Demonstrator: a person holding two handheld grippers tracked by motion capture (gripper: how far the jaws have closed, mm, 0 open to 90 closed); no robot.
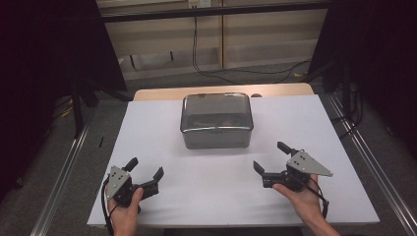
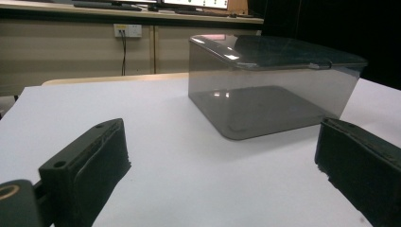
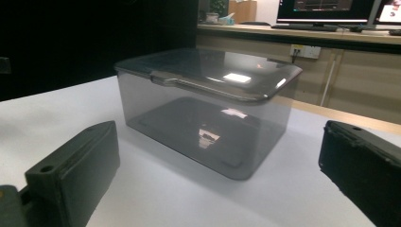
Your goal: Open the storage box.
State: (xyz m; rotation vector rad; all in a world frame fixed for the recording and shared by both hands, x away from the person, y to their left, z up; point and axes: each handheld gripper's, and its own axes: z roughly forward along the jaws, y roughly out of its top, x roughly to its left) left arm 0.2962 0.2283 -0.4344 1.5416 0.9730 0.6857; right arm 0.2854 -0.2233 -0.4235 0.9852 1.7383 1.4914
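White table (image 1: 206,191), both claws wide open, empty

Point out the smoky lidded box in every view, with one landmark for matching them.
High view: lidded box centre, towards the table's far edge.
Left gripper view: upper right, beyond the jaws.
Right gripper view: centre, between the jaws.
Shared landmark: the white tabletop under it.

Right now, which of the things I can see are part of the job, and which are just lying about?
Part of the job:
- smoky grey see-through plastic box with its lid shut
- left gripper, jaws open, empty
- right gripper, jaws open, empty
- white table board they work on

Just lying about:
- black cables on the floor behind
- white wall socket
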